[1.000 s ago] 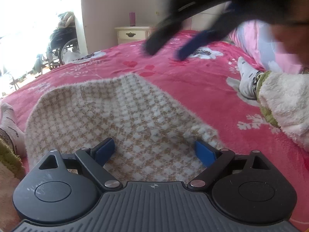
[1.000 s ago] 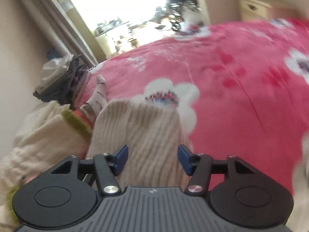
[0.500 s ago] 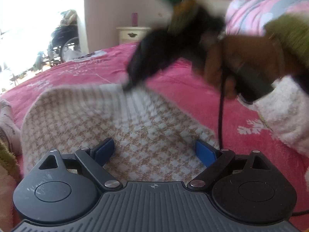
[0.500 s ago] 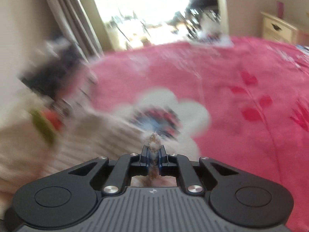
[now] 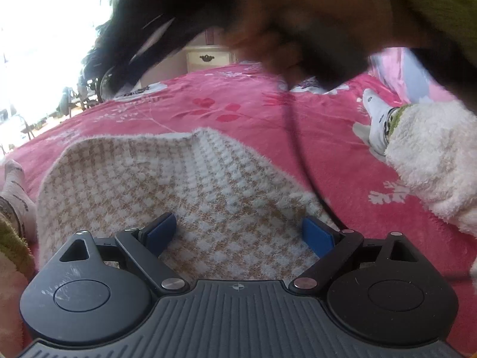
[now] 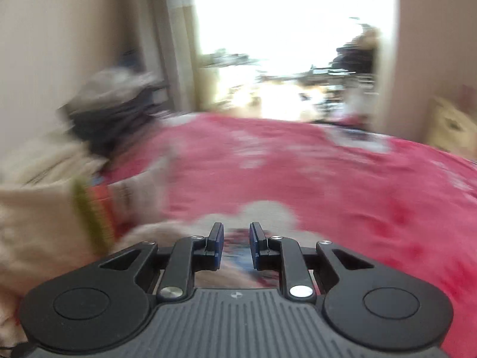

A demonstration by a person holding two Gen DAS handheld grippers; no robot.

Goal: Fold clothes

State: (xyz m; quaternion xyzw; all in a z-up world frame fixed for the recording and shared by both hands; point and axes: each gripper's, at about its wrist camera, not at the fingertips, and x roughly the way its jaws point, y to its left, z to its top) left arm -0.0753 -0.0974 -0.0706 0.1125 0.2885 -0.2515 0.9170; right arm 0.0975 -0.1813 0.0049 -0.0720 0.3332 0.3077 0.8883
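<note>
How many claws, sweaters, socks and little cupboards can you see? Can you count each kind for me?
Claws: 2, the left claw and the right claw
Checked sweaters: 1, the checked sweater lying on the pink bedspread
Socks on feet: 2, one sock and the other sock
Bedside cupboards: 1, the bedside cupboard
Total: 6

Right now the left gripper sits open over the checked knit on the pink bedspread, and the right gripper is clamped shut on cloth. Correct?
Not quite. In the right wrist view the right gripper has a gap between its fingers, nothing pinched. The left gripper is open over the checked knit on the pink bedspread.
</note>
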